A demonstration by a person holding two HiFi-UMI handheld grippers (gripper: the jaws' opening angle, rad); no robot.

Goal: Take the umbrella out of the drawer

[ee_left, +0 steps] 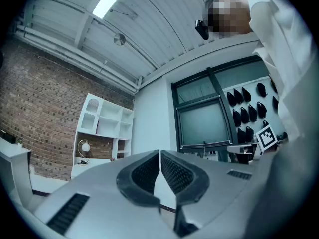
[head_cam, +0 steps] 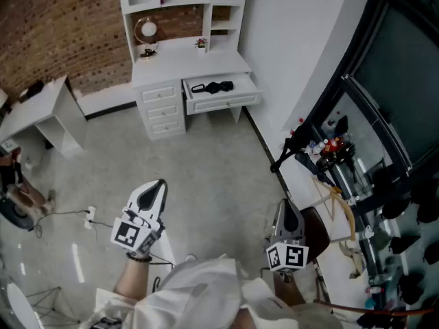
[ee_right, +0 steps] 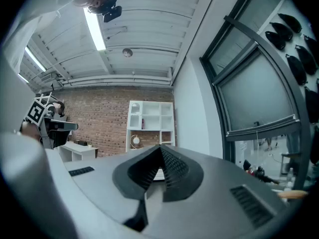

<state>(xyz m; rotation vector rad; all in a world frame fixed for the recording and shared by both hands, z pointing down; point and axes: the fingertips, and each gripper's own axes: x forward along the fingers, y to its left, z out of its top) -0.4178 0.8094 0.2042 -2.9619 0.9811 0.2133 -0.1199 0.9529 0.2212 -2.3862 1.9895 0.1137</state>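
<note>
Nothing lifted yet. Lying untouched in the pulled-out white desk drawer (head_cam: 226,103): black folded umbrella (head_cam: 214,86). Left to do: walking over, gripping, lifting out. Holding left gripper (head_cam: 158,186) and right gripper (head_cam: 287,210) low by the body, roughly level, well apart from that drawer, both clamped together on nothing.

The far shelf unit (head_cam: 182,5) is cut off at its top. The umbrella (head_cam: 216,86) in the drawer (head_cam: 226,103) is too small for detail.
</note>
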